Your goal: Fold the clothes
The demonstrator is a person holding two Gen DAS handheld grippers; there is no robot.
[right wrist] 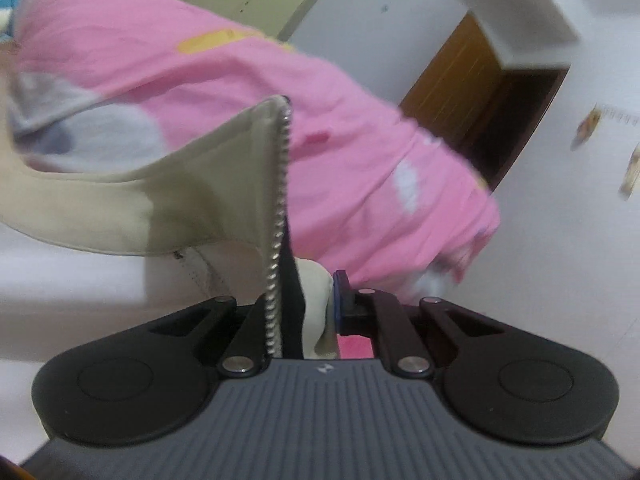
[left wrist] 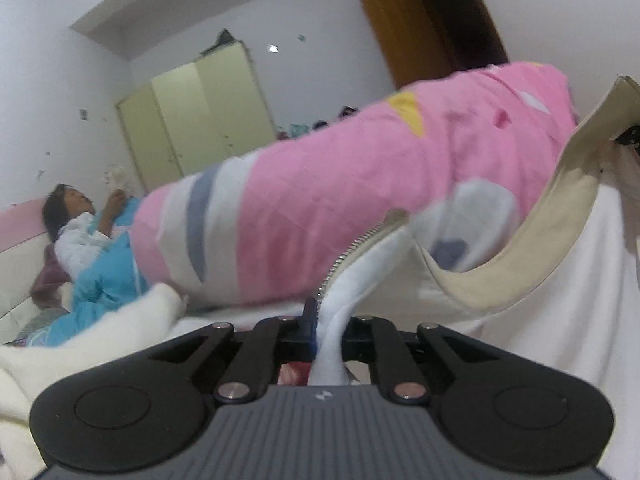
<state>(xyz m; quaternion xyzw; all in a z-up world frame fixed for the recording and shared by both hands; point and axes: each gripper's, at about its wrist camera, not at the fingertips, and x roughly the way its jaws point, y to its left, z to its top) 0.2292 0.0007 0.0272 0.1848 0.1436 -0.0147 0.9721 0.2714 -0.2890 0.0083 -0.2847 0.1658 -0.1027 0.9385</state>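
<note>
A white zip-up jacket [left wrist: 560, 280] with a beige collar band [left wrist: 540, 240] and a metal zipper [left wrist: 340, 264] hangs stretched between my two grippers. In the left wrist view my left gripper [left wrist: 320, 320] is shut on a fold of its white fabric beside the zipper. In the right wrist view my right gripper [right wrist: 316, 304] is shut on the jacket's [right wrist: 80, 260] other front edge. There the zipper [right wrist: 280, 200] and cream cloth run down between the jaws and hide the left finger. The blue pad of the right finger [right wrist: 339, 304] shows.
A rolled pink patterned quilt [left wrist: 340, 200] lies on the bed right behind the jacket, pink quilt [right wrist: 340, 120] filling the right view too. A person [left wrist: 80, 232] in blue lies at the far left. A pale green wardrobe [left wrist: 200, 120] and brown door [left wrist: 432, 20] stand behind.
</note>
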